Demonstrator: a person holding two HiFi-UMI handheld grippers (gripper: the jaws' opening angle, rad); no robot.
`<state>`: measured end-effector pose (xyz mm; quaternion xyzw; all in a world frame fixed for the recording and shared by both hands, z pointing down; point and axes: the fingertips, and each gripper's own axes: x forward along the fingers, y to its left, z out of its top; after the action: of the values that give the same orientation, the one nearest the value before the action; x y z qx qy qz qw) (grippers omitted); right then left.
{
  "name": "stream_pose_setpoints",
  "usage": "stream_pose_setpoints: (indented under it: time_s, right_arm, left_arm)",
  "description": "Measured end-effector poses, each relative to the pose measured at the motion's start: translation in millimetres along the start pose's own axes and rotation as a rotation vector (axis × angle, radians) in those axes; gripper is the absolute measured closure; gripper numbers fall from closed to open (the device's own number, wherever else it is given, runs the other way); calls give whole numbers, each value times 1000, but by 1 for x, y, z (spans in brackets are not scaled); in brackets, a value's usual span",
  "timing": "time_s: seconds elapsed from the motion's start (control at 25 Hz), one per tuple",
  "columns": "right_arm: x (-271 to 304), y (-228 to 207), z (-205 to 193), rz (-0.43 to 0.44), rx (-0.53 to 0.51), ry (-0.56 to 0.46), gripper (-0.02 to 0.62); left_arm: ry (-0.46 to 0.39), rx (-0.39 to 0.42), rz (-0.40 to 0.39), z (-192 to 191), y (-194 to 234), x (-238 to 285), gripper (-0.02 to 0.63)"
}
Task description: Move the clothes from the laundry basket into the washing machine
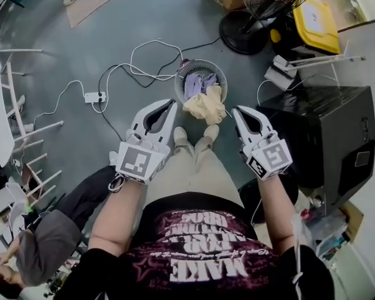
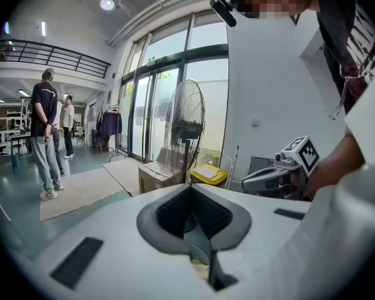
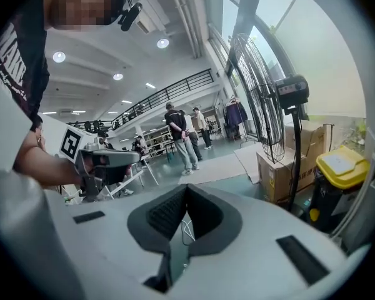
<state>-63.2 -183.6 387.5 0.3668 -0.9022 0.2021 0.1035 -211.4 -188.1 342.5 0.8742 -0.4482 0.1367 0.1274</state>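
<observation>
A round mesh laundry basket (image 1: 186,71) stands on the floor ahead of the person's feet. It holds purple clothes (image 1: 199,83), and a cream garment (image 1: 206,105) hangs over its near rim. The black washing machine (image 1: 328,136) stands to the right. My left gripper (image 1: 169,105) hovers just left of the cream garment, shut and holding nothing. My right gripper (image 1: 238,112) hovers just right of it, also shut and holding nothing. In the left gripper view the jaws (image 2: 189,189) meet at the tips, and the right gripper (image 2: 281,177) shows alongside. The right gripper view shows its closed jaws (image 3: 186,189) and the left gripper (image 3: 106,161).
A power strip (image 1: 95,97) with looping cables lies left of the basket. A floor fan (image 1: 262,11) and a yellow-lidded bin (image 1: 315,24) stand behind it. White racks (image 1: 12,124) line the left side, where a person (image 1: 44,242) sits low. Other people (image 2: 47,136) stand far off.
</observation>
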Motion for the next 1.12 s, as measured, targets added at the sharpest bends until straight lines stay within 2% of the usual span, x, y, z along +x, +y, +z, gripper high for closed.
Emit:
stream_pose_setpoints:
  time_s: [0.16, 0.72, 0.92, 1.12]
  right_arm:
    - [9, 1, -19, -10, 4, 14, 591]
    - [41, 12, -126, -39, 92, 103, 591]
    - [53, 2, -155, -59, 84, 129, 591]
    - [66, -18, -179, -93, 78, 140, 591]
  left_arm:
    - [-21, 3, -28, -10, 6, 12, 609]
    - [67, 23, -125, -100, 0, 44, 608]
    - [75, -17, -143, -130, 0, 53, 609]
    - [123, -5, -169, -165, 4, 65, 609]
